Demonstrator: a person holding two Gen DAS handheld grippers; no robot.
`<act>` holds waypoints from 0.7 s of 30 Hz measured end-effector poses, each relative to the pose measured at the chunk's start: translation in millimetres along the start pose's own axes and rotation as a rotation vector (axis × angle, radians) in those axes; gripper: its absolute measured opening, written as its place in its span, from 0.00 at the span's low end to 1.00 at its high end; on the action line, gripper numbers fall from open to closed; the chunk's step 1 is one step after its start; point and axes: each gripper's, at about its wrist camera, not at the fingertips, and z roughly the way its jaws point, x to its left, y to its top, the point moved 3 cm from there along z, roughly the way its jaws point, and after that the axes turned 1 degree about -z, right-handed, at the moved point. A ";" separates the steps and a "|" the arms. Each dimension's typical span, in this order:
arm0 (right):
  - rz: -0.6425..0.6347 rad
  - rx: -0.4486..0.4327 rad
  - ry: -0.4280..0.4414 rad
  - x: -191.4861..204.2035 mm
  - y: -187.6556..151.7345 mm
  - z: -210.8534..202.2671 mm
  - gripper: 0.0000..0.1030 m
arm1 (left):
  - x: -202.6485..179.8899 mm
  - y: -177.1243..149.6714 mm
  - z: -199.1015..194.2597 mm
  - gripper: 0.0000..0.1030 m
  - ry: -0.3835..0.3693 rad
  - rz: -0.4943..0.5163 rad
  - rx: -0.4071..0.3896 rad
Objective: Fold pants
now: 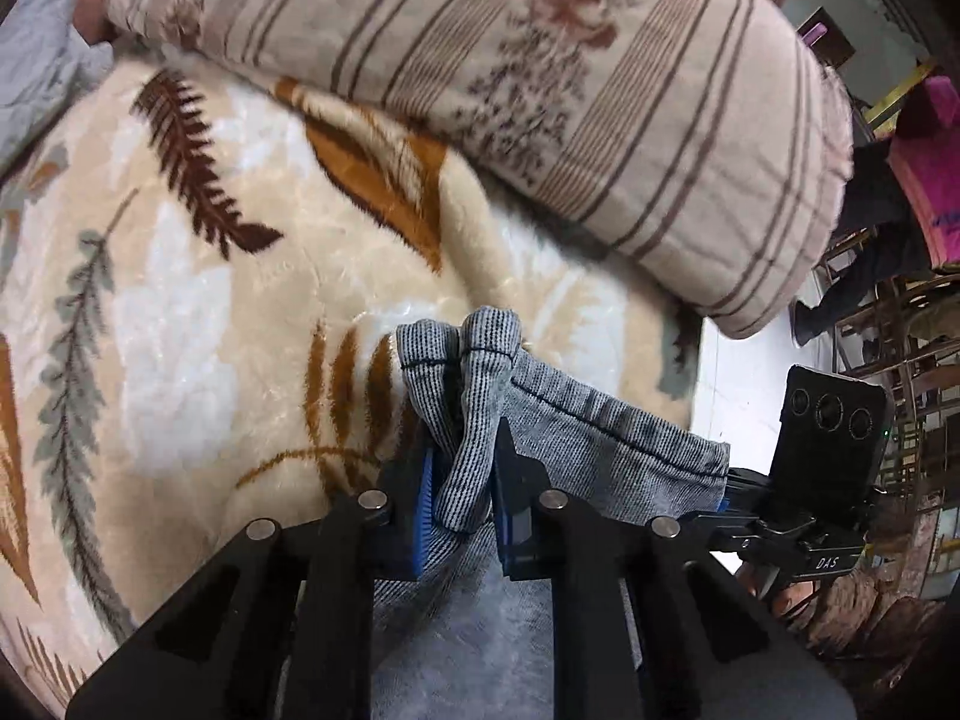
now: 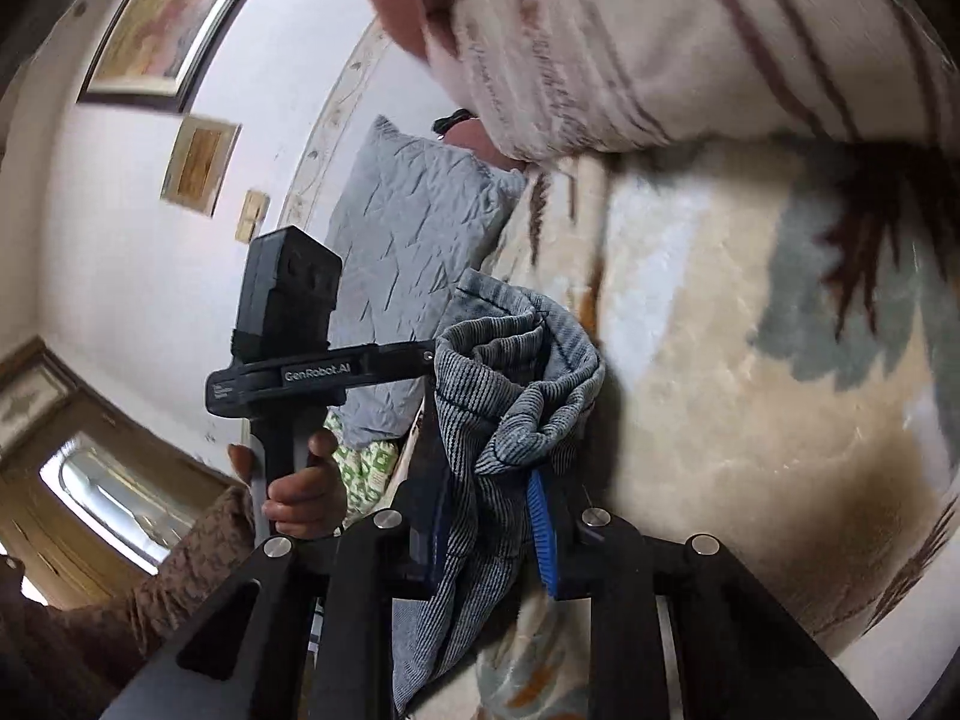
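Presently, item: one pair of grey ribbed pants (image 1: 576,438), lifted clear of the bed and hung between two hand-held grippers.

Left gripper (image 1: 462,498): clenched on a bunched fold of the pants' hem edge, blue pads pressed to either side of the cloth.

Right gripper (image 2: 492,516): clenched on another gathered corner of the same garment; the fabric drapes down between its fingers. The person's left hand (image 2: 300,486) is visible on the other tool's handle.

Surroundings: a cream plush blanket with a leaf print (image 1: 198,276) covers the bed below; a striped floral pillow (image 1: 540,84) lies at its far side; a grey quilted pillow (image 2: 414,252) stands by the wall.

Progress, as judged: early or mid-fold. The pants are held by two points along one edge, apparently doubled over, but not laid flat. No finished, squared fold is visible. Remaining: lowering the garment onto the blanket, smoothing it, completing further folds.
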 end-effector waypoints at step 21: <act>-0.342 0.224 -0.033 129.7 -66.0 47.5 0.26 | 65.9 -112.8 -120.3 0.14 0.042 -0.254 -0.144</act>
